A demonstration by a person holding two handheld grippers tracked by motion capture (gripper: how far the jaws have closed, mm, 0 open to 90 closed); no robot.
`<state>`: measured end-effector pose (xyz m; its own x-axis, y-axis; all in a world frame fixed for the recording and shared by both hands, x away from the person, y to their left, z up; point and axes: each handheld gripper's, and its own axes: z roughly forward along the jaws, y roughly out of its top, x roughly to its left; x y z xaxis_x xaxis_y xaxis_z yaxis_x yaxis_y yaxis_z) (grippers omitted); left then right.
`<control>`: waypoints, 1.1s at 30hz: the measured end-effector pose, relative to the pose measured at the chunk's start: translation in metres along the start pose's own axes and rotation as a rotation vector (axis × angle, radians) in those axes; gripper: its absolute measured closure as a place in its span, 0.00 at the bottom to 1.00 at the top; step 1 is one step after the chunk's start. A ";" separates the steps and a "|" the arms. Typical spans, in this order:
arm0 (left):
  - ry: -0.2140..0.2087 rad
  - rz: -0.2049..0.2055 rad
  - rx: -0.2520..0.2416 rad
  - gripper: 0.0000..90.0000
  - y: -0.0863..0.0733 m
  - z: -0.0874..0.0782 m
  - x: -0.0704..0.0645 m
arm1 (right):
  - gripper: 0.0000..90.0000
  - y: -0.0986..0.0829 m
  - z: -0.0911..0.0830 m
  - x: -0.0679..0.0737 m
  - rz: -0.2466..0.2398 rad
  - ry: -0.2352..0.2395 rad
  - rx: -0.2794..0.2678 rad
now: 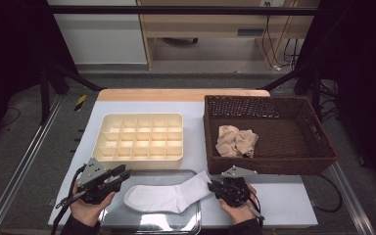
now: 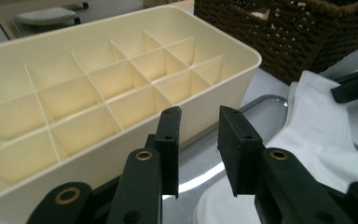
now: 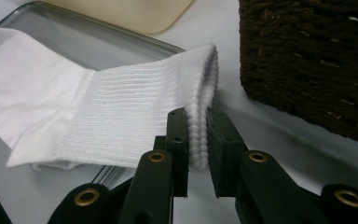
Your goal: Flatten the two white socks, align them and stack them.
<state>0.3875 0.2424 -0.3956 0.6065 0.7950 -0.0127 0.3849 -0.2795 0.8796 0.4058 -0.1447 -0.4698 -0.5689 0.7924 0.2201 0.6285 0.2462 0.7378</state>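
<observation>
Sock lies flat on your tray, cuff pinched in your right gripper; your left gripper is spread, empty. Folding and boxing remain, seemingly.

No readable text, labels or numbers anywhere

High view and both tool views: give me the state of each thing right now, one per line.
White sock: lying flat, foot on the metal tray, cuff end off its edge.
Right tool: shut on the sock's cuff.
Left tool: open, holding nothing, beside the toe end.
Divided organizer: every compartment empty.
Wicker basket: holds crumpled beige socks.
</observation>
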 end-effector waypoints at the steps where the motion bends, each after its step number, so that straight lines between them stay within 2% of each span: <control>1: -0.005 0.001 -0.004 0.77 0.003 0.001 -0.003 | 0.89 0.000 0.000 0.000 0.004 0.001 0.002; 4: -0.020 0.018 -0.002 0.79 0.008 0.009 -0.014 | 0.89 0.001 -0.001 0.000 -0.004 -0.001 -0.004; 7: -0.043 0.023 0.012 0.79 0.006 0.018 -0.024 | 0.89 0.002 -0.001 0.000 -0.006 -0.003 -0.011; 15: -0.143 0.005 0.096 0.85 -0.016 0.054 -0.055 | 0.89 0.004 -0.004 0.002 -0.009 -0.001 -0.026; 17: -0.160 0.020 0.134 0.88 -0.022 0.064 -0.062 | 0.89 0.005 -0.005 0.003 -0.011 0.001 -0.031; 22: -0.185 0.030 0.183 0.91 -0.032 0.078 -0.070 | 0.90 0.008 -0.010 0.005 -0.020 0.007 -0.048; 24: -0.208 0.023 0.189 0.91 -0.035 0.083 -0.072 | 0.90 0.010 -0.012 0.007 -0.024 0.009 -0.054; 30: -0.218 0.040 0.224 0.92 -0.042 0.094 -0.078 | 0.91 0.019 -0.020 0.013 -0.043 0.032 -0.089; 33: -0.214 0.052 0.226 0.92 -0.043 0.095 -0.080 | 0.91 0.025 -0.024 0.020 -0.052 0.056 -0.108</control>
<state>0.3883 0.1397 -0.4775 0.7527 0.6520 -0.0916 0.4799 -0.4481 0.7542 0.3973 -0.1364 -0.4316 -0.6298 0.7471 0.2127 0.5382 0.2223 0.8130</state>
